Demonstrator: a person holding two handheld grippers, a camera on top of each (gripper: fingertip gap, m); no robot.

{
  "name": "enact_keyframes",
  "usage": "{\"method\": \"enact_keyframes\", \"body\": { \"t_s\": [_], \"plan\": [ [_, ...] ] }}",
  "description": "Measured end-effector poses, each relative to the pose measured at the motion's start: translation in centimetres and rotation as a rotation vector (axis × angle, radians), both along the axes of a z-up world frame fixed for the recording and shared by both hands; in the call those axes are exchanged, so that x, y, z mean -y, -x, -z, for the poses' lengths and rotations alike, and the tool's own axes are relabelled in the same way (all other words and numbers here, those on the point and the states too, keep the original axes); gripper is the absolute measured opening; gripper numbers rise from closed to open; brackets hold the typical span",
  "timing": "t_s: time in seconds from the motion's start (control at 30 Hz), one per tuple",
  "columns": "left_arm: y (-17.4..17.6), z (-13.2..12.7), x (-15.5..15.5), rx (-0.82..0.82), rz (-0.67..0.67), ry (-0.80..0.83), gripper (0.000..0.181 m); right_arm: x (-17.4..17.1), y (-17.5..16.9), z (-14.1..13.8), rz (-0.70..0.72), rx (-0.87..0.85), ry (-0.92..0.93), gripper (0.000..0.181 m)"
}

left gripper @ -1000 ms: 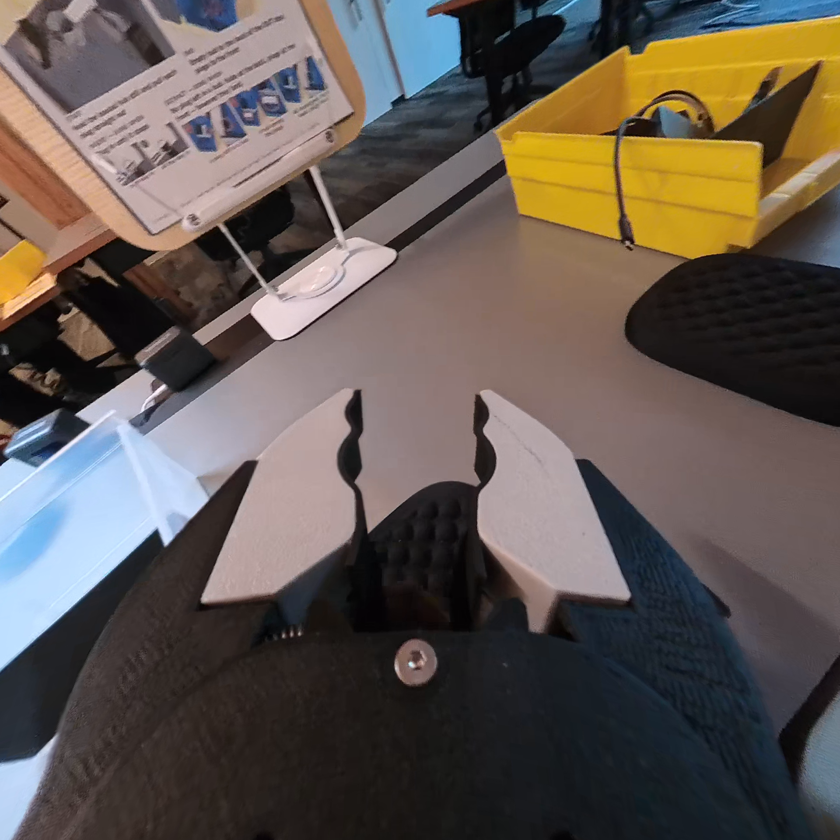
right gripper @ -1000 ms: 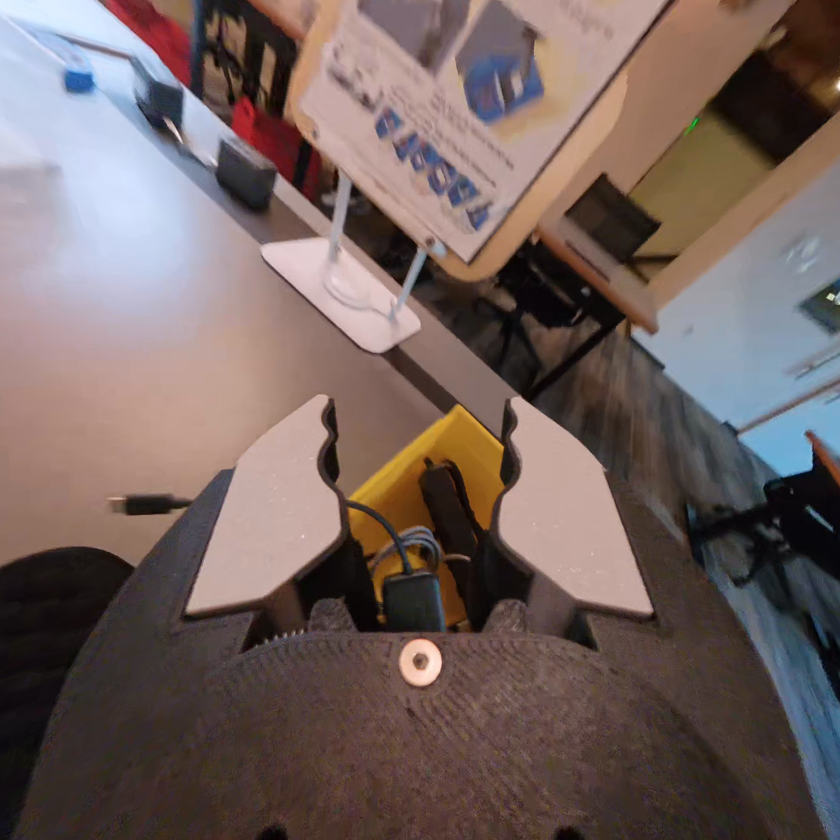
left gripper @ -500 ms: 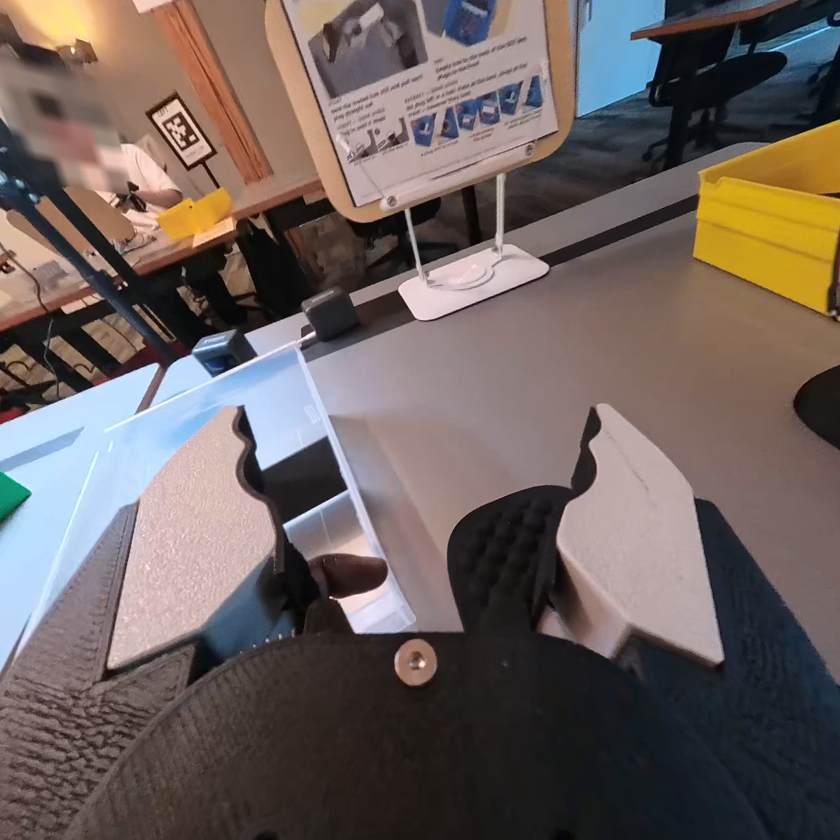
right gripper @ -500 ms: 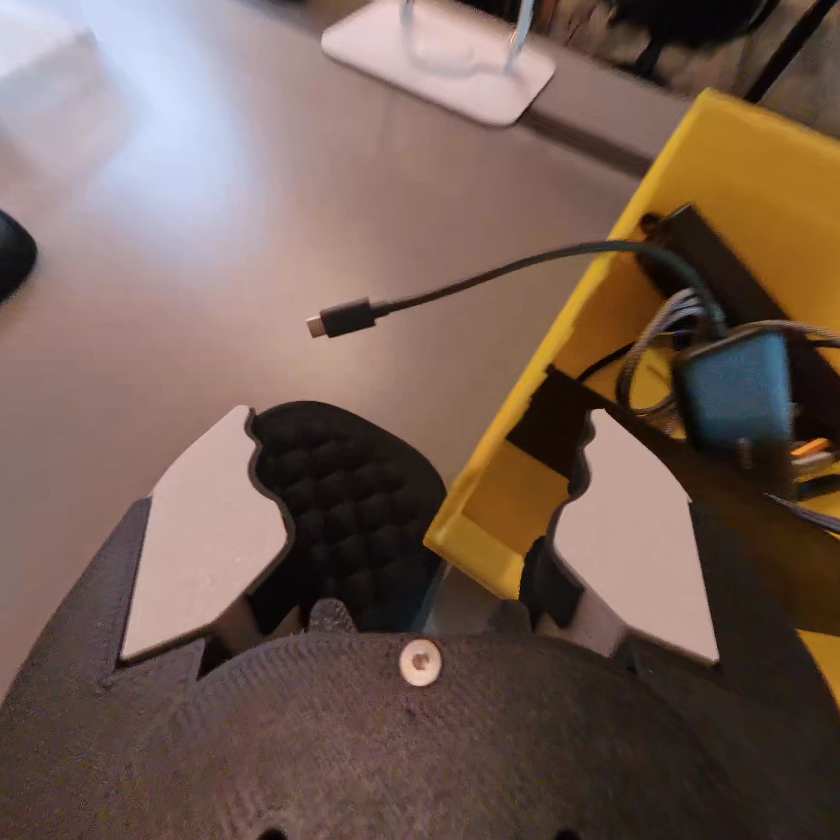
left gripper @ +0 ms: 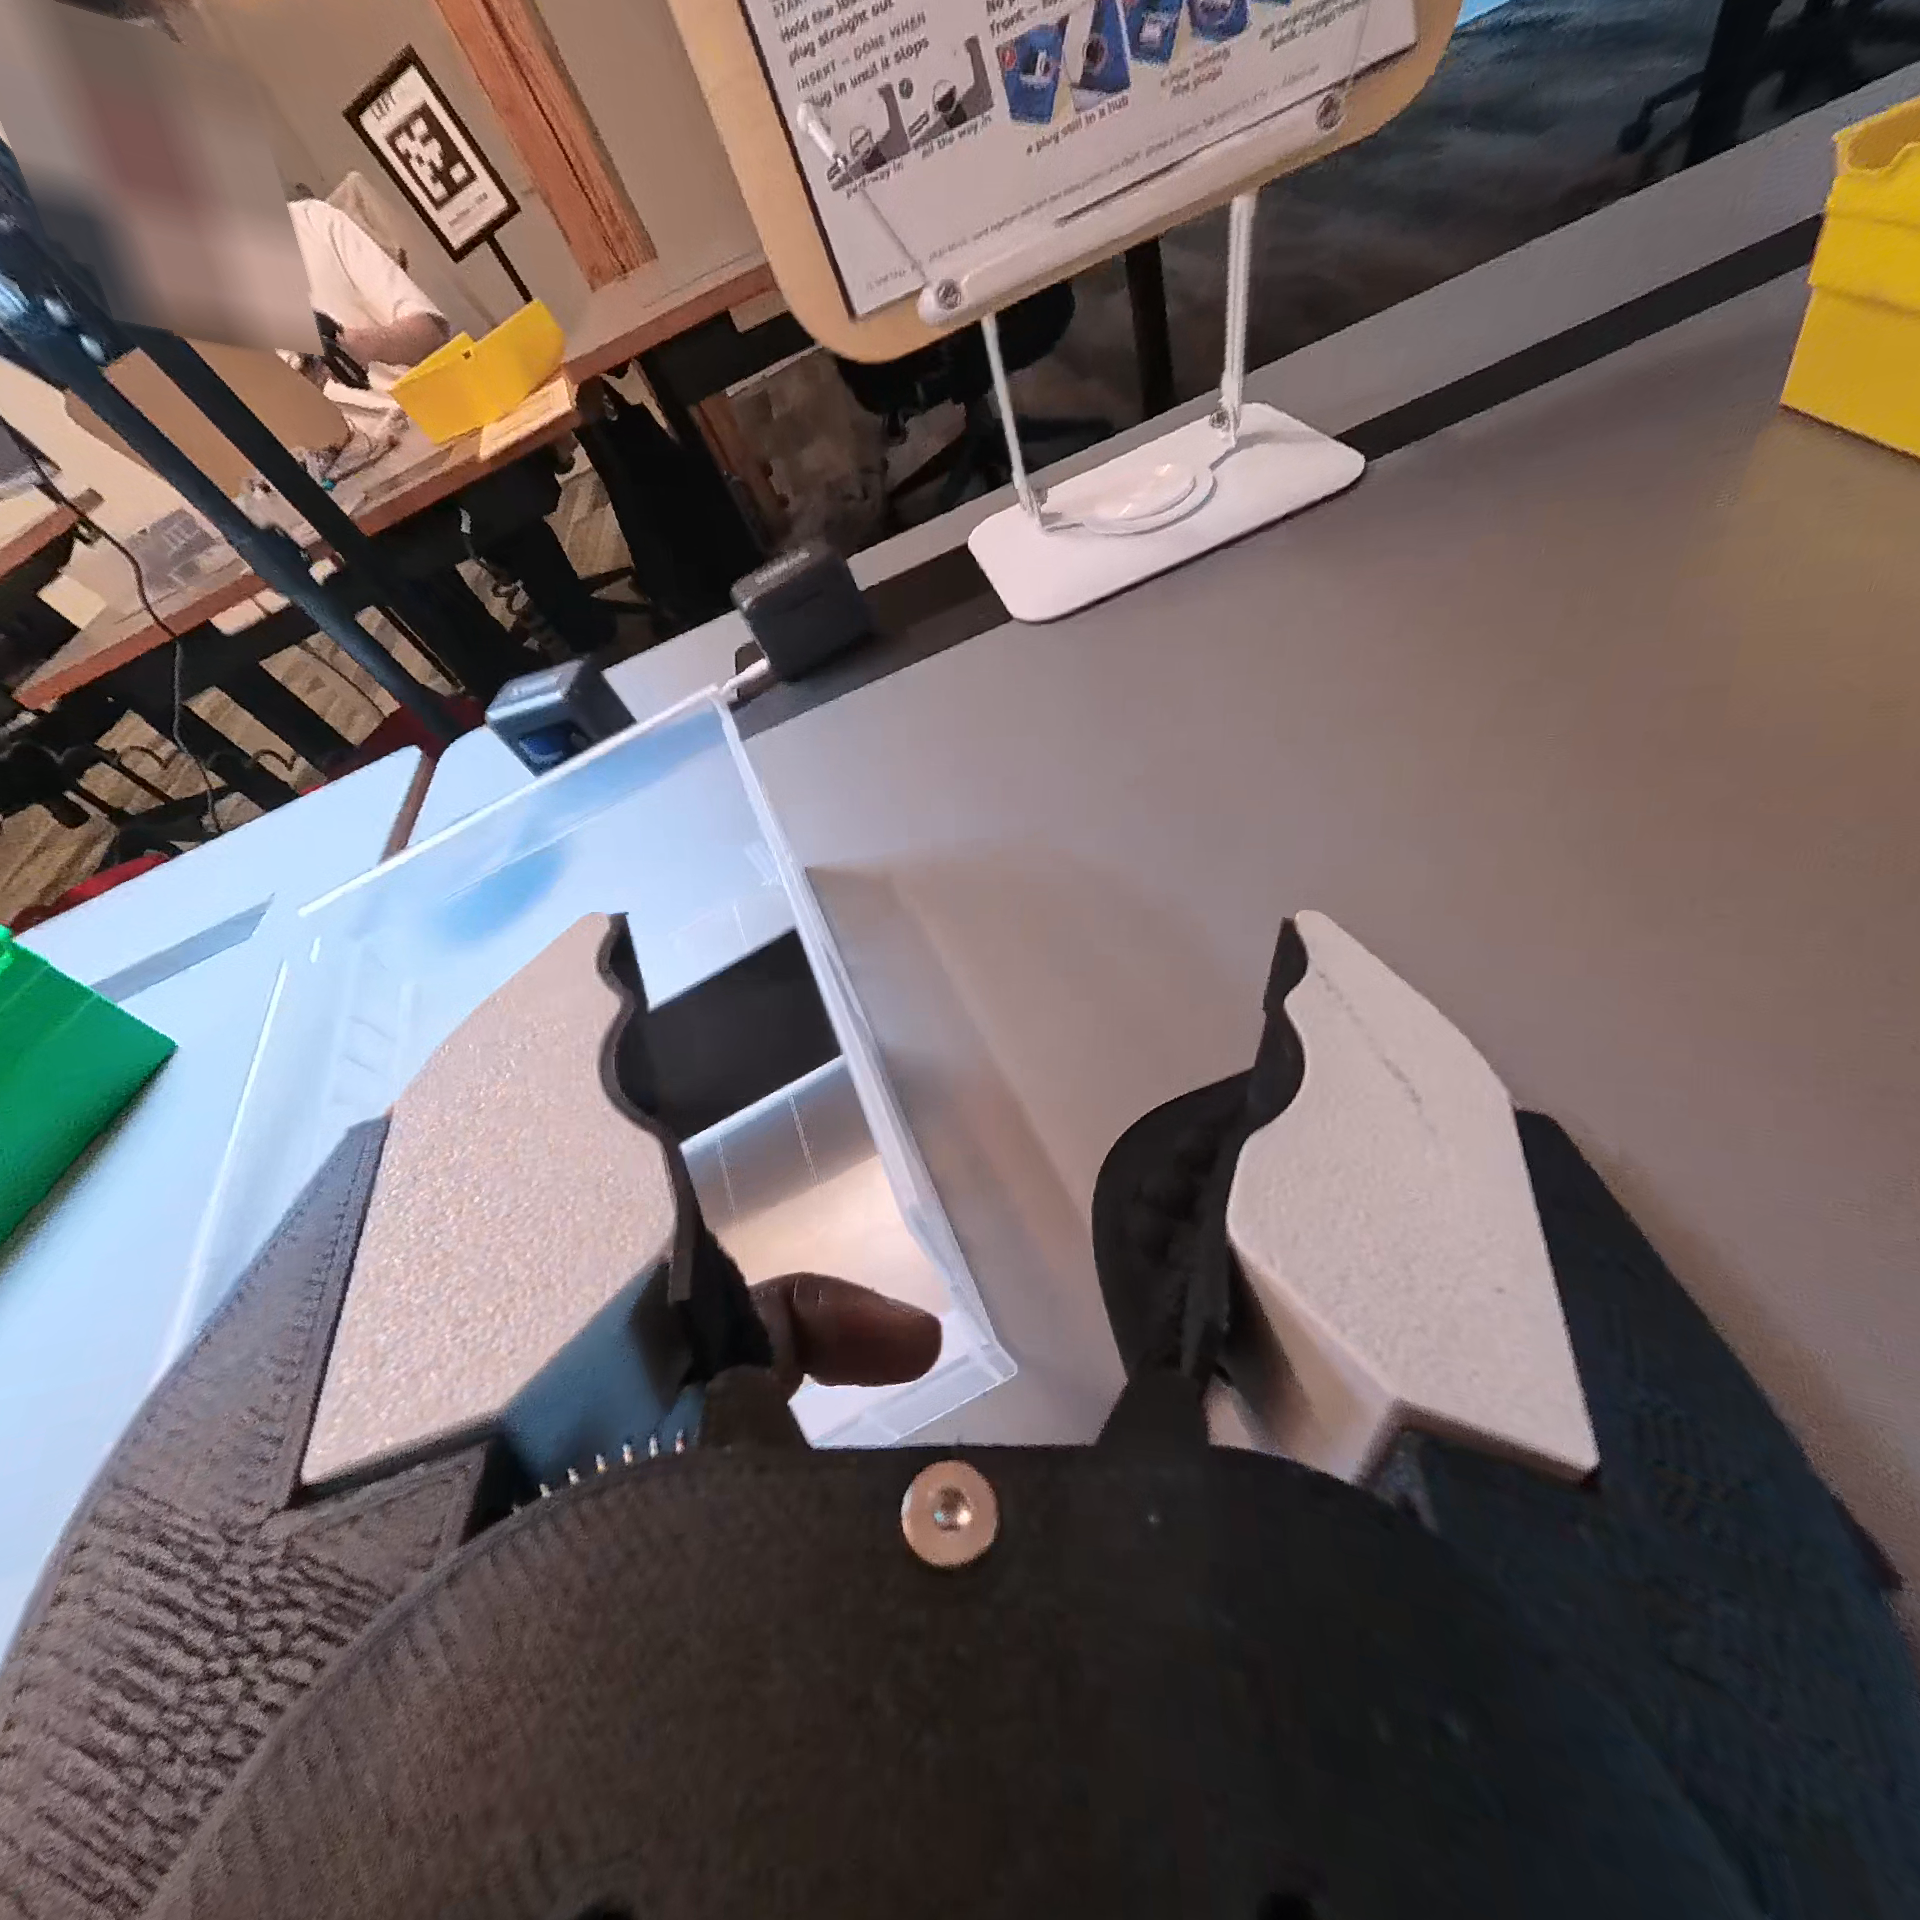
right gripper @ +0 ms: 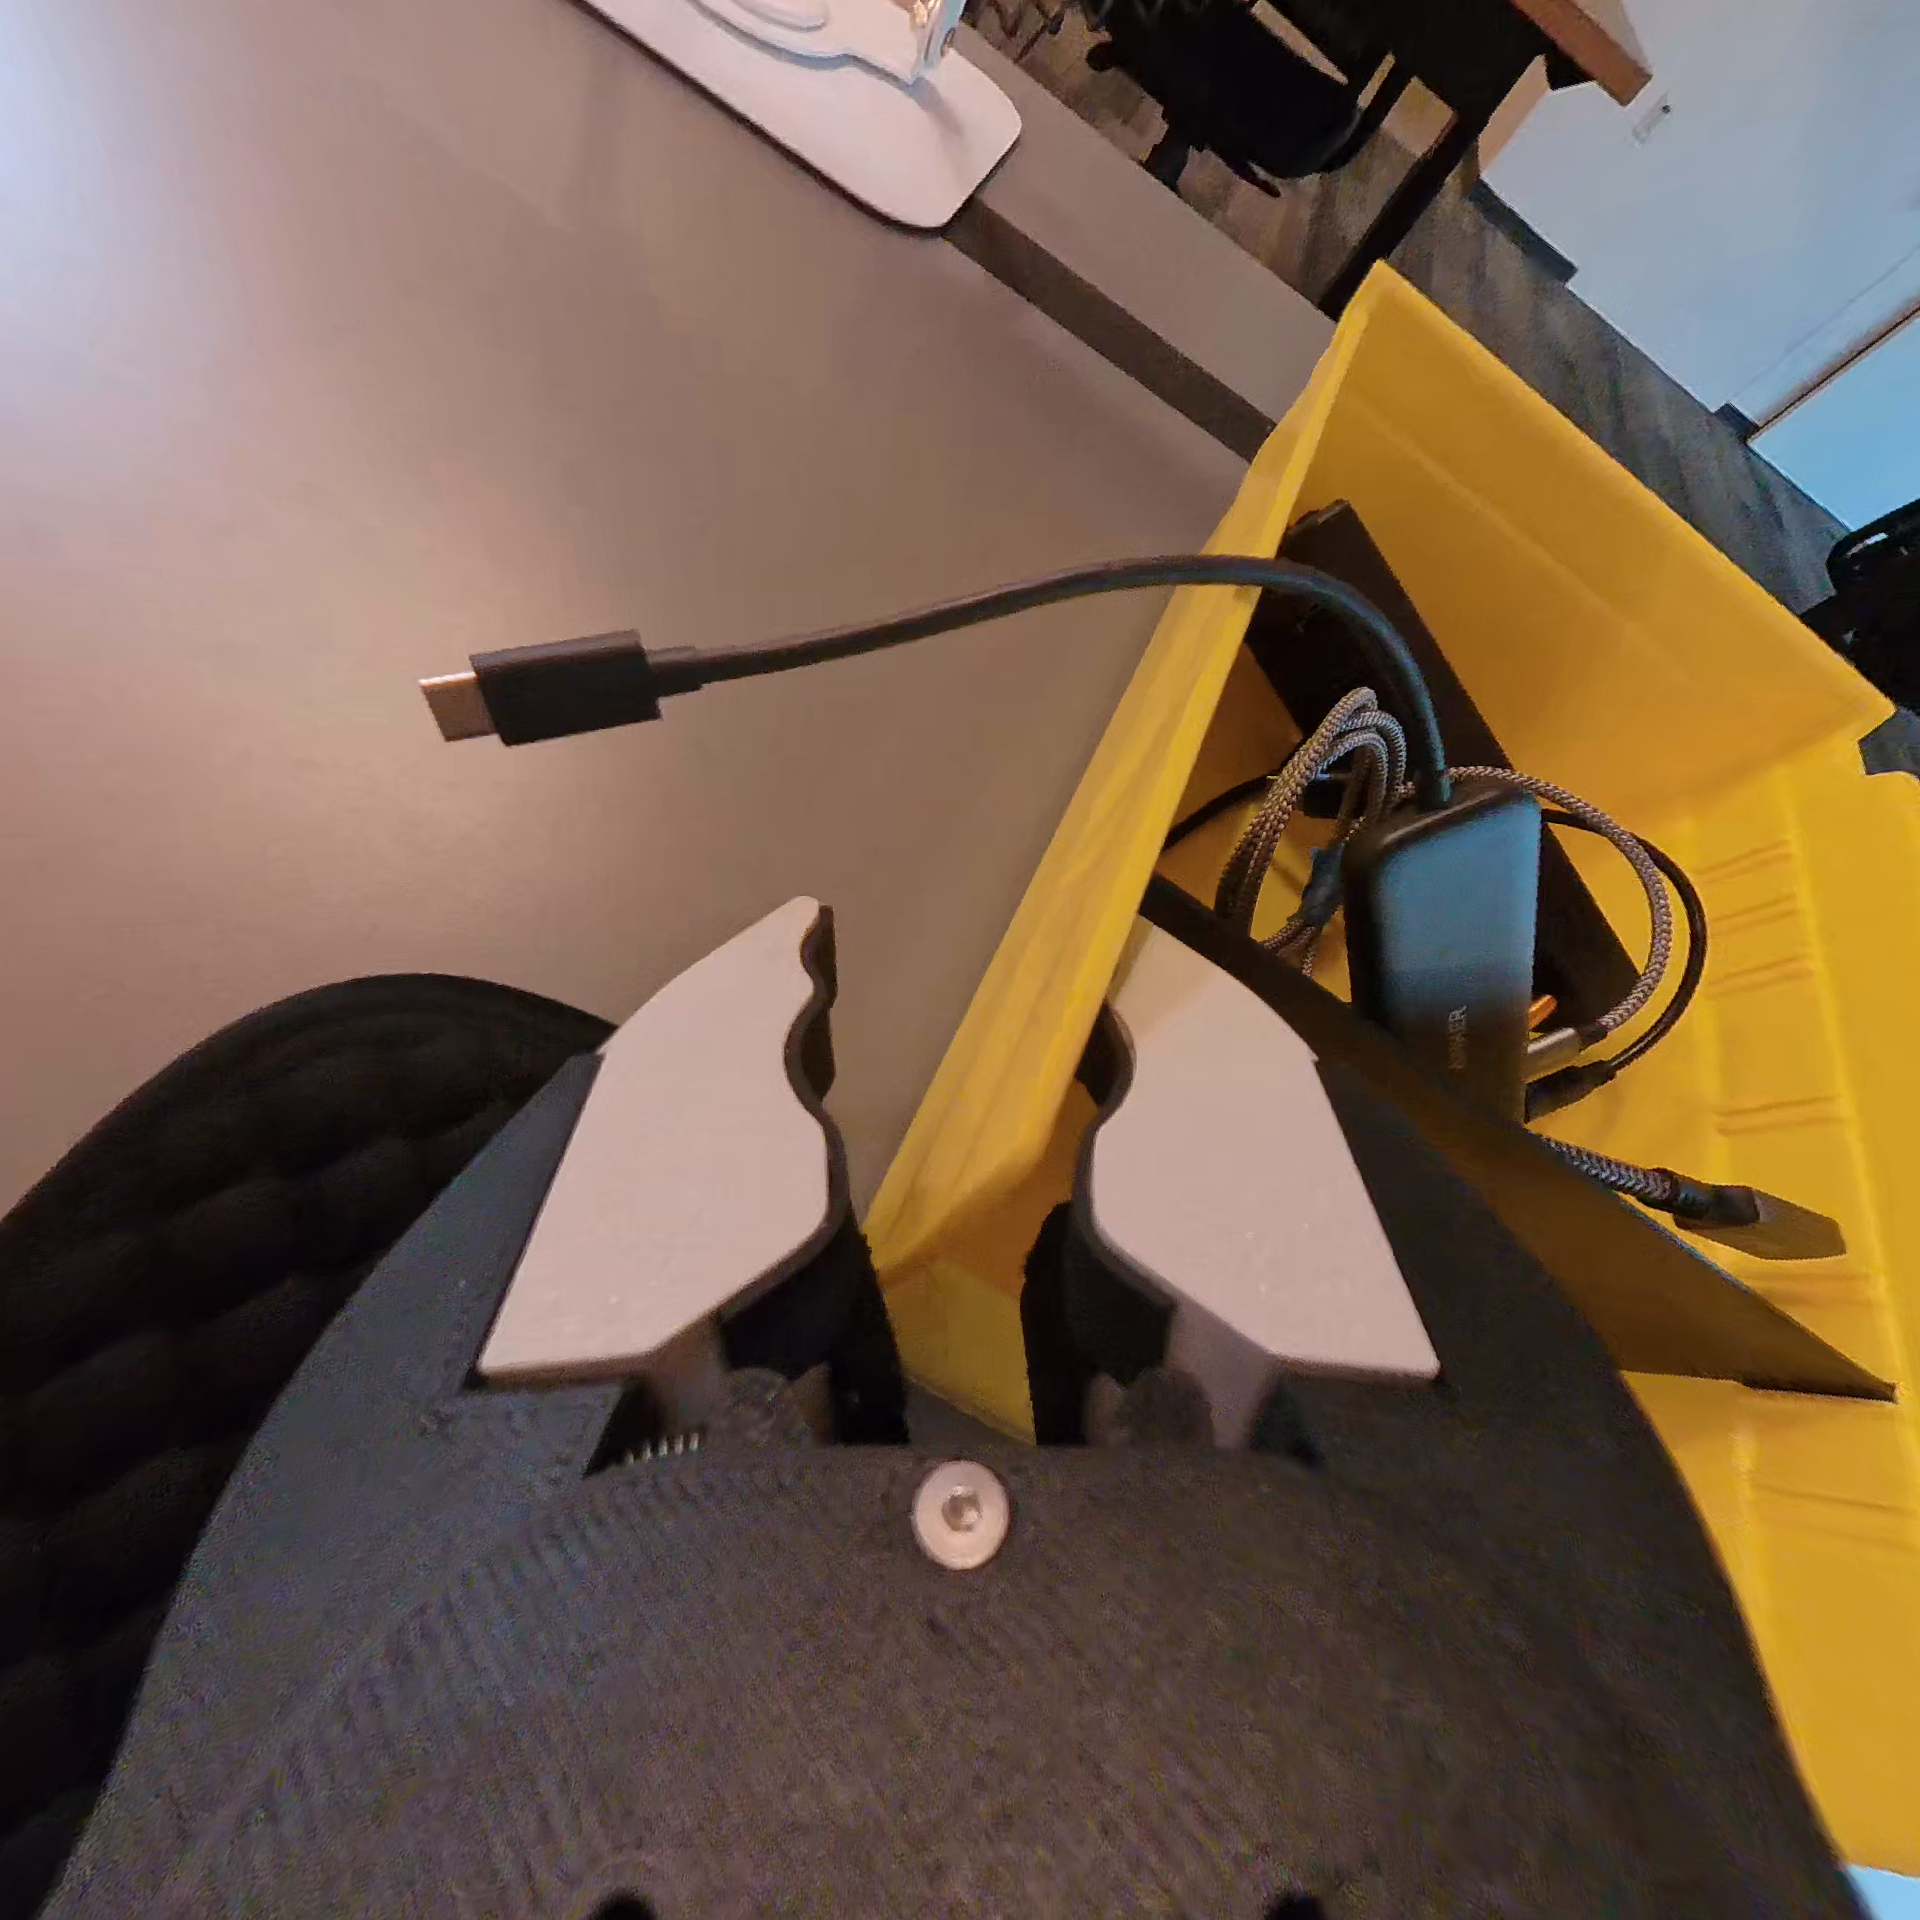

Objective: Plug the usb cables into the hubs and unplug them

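In the right wrist view a yellow bin holds a dark USB hub and a coiled braided cable. The hub's black cable arches over the bin wall, and its USB-C plug hangs above the grey table. My right gripper straddles the bin's near corner wall, with a pad against each side. My left gripper is open wide and empty above the right wall of a clear plastic box. No hub or cable shows in the left wrist view.
A black textured mat lies left of the bin and shows under my left gripper. A sign stand and two small dark boxes stand at the table's far edge. A green object lies far left. A fingertip shows below the left finger.
My left gripper swung left from the mat to the clear box and opened wide. My right gripper tipped down to the yellow bin, then narrowed around its corner wall.
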State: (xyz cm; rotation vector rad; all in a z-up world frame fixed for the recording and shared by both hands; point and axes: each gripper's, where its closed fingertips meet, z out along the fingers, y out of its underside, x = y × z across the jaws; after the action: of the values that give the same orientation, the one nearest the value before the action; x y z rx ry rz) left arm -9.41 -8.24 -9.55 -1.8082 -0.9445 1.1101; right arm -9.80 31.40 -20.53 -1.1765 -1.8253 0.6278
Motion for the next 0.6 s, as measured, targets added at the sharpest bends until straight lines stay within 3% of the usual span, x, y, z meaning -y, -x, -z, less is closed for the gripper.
{"method": "enact_keyframes", "body": {
  "t_s": [0.3, 0.6],
  "plan": [
    [-1.8, -4.1, -1.2, -0.167, -0.016, 0.052, 0.106, 0.3, 0.3, 0.0, -0.009, -0.04, 0.026, 0.048],
    [-0.7, -1.1, 0.0, -0.095, 0.054, -0.041, 0.101, 0.3, 0.4, 0.3, -0.004, -0.049, -0.061, 0.054]
  ]
}}
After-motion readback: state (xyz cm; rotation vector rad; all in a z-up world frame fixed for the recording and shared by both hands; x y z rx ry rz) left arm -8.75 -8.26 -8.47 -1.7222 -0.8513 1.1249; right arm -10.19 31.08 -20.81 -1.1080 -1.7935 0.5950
